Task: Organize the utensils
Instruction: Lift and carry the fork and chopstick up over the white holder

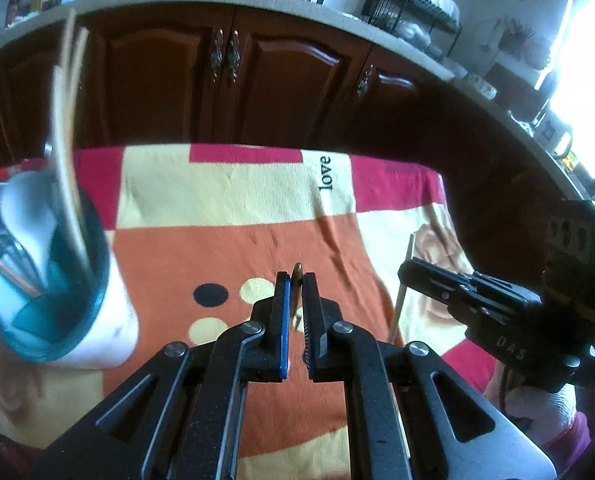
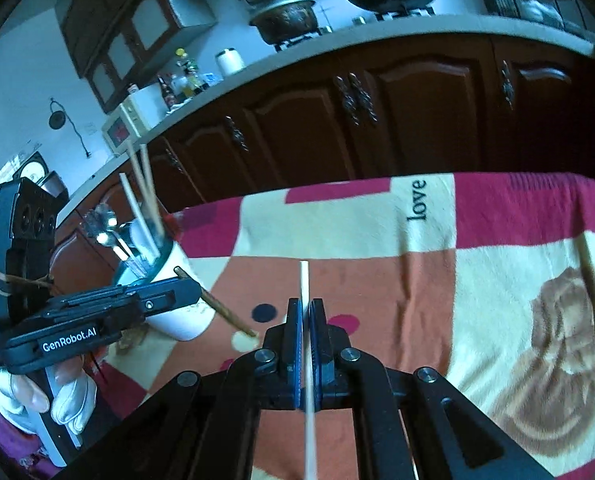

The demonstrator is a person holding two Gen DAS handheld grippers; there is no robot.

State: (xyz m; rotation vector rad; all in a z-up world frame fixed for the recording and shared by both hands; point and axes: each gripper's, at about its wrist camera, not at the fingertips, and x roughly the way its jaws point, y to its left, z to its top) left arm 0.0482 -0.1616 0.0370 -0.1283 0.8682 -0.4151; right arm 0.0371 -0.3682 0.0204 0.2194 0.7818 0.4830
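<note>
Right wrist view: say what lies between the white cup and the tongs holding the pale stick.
The left tongs cross there, shut on a brown stick slanting down over the blanket, between white cup and right tongs.

I see a fuzzy, matt fleece blanket (image 1: 225, 256), glossy dark wooden cabinet doors (image 1: 281, 76), and matt black plastic gripper fingers (image 2: 322, 344).

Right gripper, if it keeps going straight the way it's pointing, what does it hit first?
Probably the patterned blanket: the right gripper, shut on a pale chopstick, angles down at bare fabric, though depth is unclear.
</note>
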